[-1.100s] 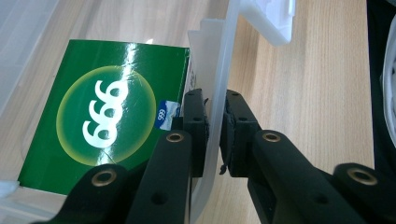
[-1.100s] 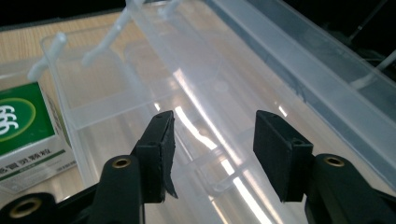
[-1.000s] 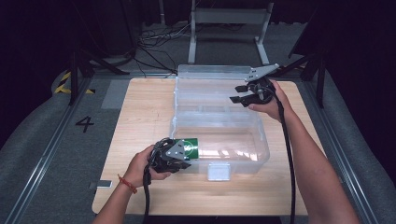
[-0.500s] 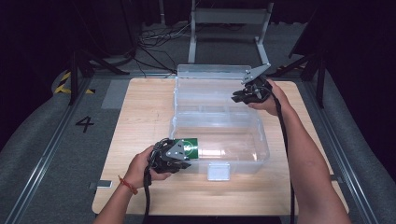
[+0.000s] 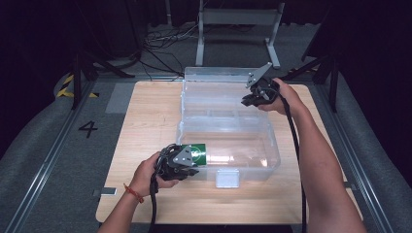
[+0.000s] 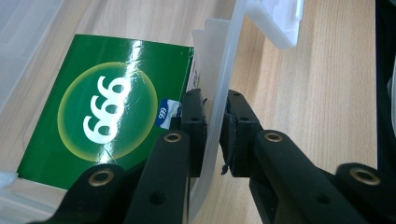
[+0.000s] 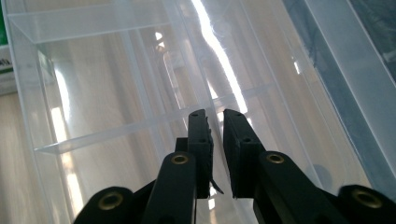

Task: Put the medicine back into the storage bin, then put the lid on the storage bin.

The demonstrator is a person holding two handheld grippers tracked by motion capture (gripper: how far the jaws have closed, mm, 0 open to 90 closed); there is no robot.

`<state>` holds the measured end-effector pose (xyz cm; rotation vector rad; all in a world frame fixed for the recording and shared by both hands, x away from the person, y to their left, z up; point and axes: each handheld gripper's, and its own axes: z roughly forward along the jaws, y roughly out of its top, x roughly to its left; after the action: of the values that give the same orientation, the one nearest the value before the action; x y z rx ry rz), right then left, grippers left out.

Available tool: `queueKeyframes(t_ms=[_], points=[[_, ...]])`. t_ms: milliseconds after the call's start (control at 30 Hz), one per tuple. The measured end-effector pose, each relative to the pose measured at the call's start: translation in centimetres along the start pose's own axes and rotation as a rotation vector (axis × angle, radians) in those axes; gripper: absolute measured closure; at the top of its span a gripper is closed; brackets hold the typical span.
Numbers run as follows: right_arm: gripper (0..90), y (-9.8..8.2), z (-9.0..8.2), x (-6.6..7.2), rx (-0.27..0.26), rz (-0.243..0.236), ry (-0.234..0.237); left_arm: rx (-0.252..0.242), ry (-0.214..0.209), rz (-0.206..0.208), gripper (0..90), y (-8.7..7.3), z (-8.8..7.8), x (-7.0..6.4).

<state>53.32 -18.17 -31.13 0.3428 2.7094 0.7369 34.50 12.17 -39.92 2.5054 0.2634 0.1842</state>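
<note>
A clear plastic storage box stands open on the wooden table, its lid tipped back. A green packet marked 999 lies inside its front left corner. My left gripper is shut on the box's front wall, one jaw inside beside the green packet, the other outside. My right gripper is over the back right of the box. In the right gripper view its jaws have just been closing to a narrow gap, and a thin clear partition runs into that gap.
The white latch sits on the box's front wall, also seen ahead of the left jaws. Clear dividers split the box floor into compartments. Bare wood lies left of the box, and a metal stand is behind the table.
The right gripper's jaws have closed from wide apart to nearly together, and it has shifted slightly towards the box. The left gripper has not moved.
</note>
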Motion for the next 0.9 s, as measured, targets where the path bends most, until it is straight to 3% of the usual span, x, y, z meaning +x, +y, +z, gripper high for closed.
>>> queueKeyframes(t_ms=[133,400,600,767,900], points=[[83.4,0.50,0.12,-0.12,0.038,-0.013,0.009,0.002,0.003,-0.006,80.6,0.04,0.01,-0.02],[84.2,0.72,0.07,0.06,0.051,-0.021,0.005,0.007,0.011,-0.018,80.3,0.11,0.03,-0.09],[85.1,0.72,-0.15,0.13,0.035,-0.019,0.018,0.000,0.011,-0.036,79.8,0.07,0.15,-0.07],[86.1,0.34,-0.50,0.20,-0.017,0.000,0.035,0.004,0.020,-0.049,79.3,0.14,0.25,-0.19],[87.2,0.50,-0.85,0.48,-0.016,-0.021,0.047,0.007,0.014,-0.060,78.8,0.12,0.25,-0.19]])
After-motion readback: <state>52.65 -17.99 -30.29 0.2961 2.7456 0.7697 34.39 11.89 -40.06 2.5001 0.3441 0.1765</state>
